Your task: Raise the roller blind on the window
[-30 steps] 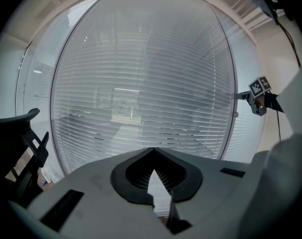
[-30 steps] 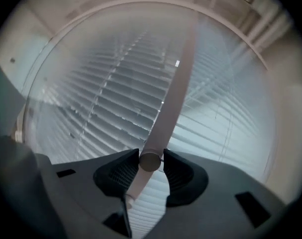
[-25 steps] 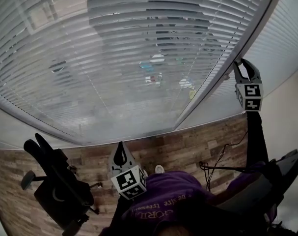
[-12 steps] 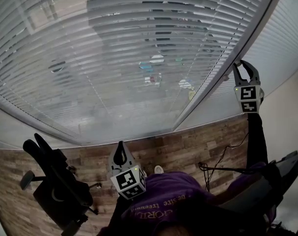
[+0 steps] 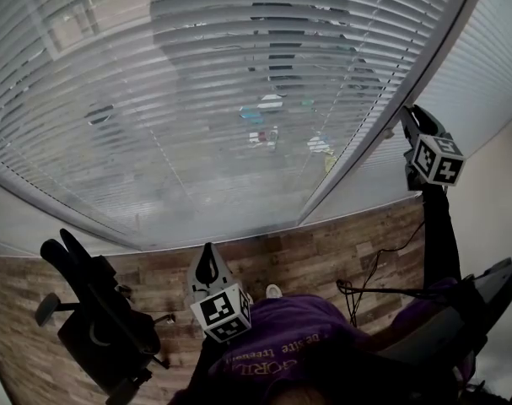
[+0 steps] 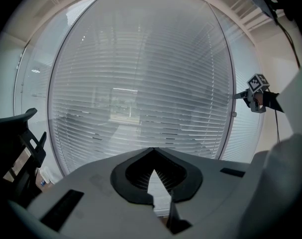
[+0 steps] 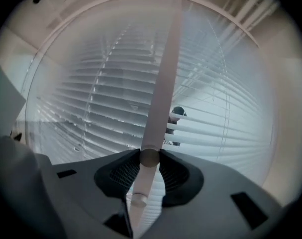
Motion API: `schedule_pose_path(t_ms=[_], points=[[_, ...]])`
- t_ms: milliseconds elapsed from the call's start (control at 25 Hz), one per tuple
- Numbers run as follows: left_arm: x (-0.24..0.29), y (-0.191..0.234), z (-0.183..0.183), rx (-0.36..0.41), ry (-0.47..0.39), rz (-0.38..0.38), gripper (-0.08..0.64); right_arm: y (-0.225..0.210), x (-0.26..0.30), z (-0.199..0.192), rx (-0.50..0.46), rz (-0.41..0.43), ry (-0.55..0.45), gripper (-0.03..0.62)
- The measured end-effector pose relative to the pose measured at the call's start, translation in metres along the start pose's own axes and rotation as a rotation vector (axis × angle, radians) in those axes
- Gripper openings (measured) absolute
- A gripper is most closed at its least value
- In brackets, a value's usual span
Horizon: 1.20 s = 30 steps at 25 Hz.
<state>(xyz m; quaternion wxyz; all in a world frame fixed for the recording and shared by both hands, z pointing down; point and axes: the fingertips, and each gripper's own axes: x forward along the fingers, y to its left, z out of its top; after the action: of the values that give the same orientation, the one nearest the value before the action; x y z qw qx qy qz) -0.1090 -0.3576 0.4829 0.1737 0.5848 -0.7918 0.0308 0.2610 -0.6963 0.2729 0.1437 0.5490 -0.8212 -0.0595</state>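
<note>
- Head view: slatted blind (image 5: 196, 99) hangs lowered over the window. Wood-plank floor (image 5: 323, 251) lies below, with an office chair (image 5: 95, 310) towards its left edge.
- Left gripper view: left gripper (image 6: 153, 149) has its jaws closed tip to tip, empty, facing the blind.
- Right gripper view: right gripper (image 7: 150, 156) jaws, just closing, clamp the blind's wand (image 7: 163, 83).

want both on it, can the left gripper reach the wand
Probably yes: nothing stands between the left gripper and the wand. It sits low, jaws shut, so must rise and open. The right gripper, jaws just closing, clamps its lower end.
</note>
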Motion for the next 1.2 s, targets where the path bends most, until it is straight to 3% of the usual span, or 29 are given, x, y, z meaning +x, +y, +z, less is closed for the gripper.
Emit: schedule_pose_path(t_ms=[280, 640, 720, 920, 1120, 1200], points=[[0.000, 0.002, -0.001, 0.001, 0.000, 0.004, 0.000, -0.003, -0.001, 0.002, 0.438, 0.071, -0.018, 0.123], [0.000, -0.002, 0.002, -0.001, 0.003, 0.001, 0.002, -0.013, 0.001, -0.003, 1.245, 0.206, -0.074, 0.123], [0.000, -0.002, 0.003, -0.002, 0.002, 0.001, 0.000, -0.013, 0.001, -0.005, 1.375, 0.225, -0.082, 0.123], [0.000, -0.001, 0.002, -0.003, 0.000, 0.003, 0.000, -0.013, 0.000, -0.006, 1.506, 0.248, -0.105, 0.123], [0.000, 0.001, 0.003, -0.009, -0.003, 0.010, 0.000, -0.006, 0.001, -0.004, 1.443, 0.333, -0.124, 0.124], [0.000, 0.000, 0.002, -0.009, -0.001, 0.009, 0.000, -0.003, -0.001, -0.004, 1.363, 0.365, -0.129, 0.124]])
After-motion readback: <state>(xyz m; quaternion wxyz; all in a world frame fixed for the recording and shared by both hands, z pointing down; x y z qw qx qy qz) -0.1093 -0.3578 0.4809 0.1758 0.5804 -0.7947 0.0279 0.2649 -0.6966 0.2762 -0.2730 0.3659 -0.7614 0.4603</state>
